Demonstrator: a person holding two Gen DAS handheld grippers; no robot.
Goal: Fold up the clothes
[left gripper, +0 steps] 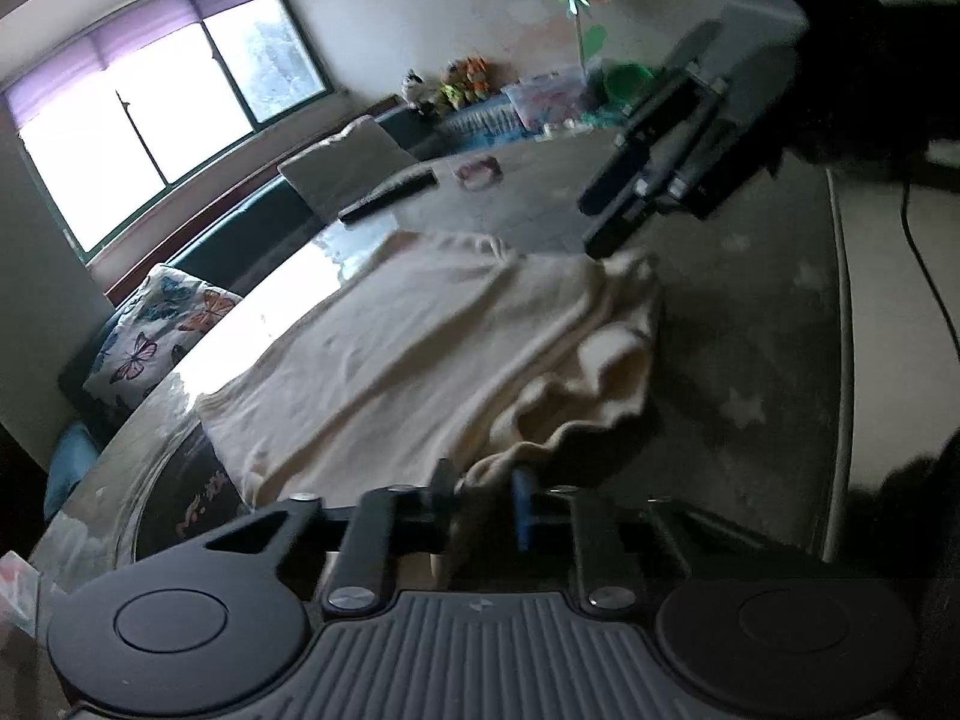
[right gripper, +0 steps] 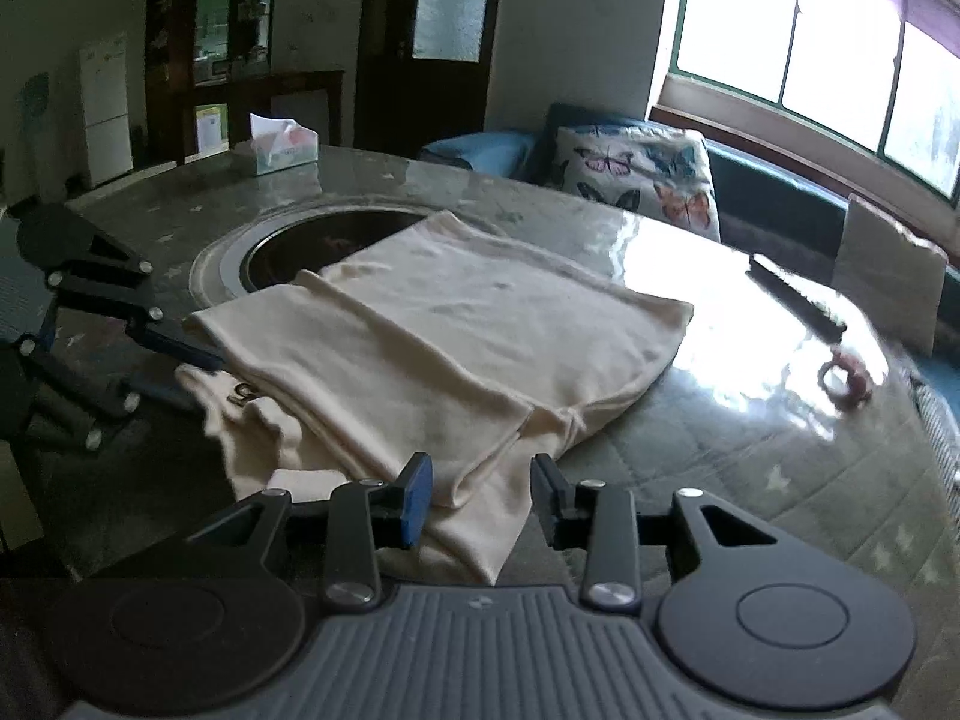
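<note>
A cream garment [left gripper: 420, 348] lies partly folded on the glossy round table [left gripper: 750, 330]; it also shows in the right wrist view [right gripper: 456, 336]. My left gripper [left gripper: 480, 495] is shut on the garment's near edge, cloth bunched between its fingers; it also shows in the right wrist view [right gripper: 180, 372] at the garment's left corner. My right gripper [right gripper: 480, 495] is open, its fingers either side of a hanging cloth corner at the table's near edge. In the left wrist view it [left gripper: 612, 228] hovers at the garment's far corner.
A dark round inset [right gripper: 324, 246] sits in the table under the garment. A tissue box [right gripper: 279, 147], a dark bar [right gripper: 795, 300] and a pink ring [right gripper: 846, 381] lie on the table. A butterfly cushion [right gripper: 642, 174] and a sofa stand below the window.
</note>
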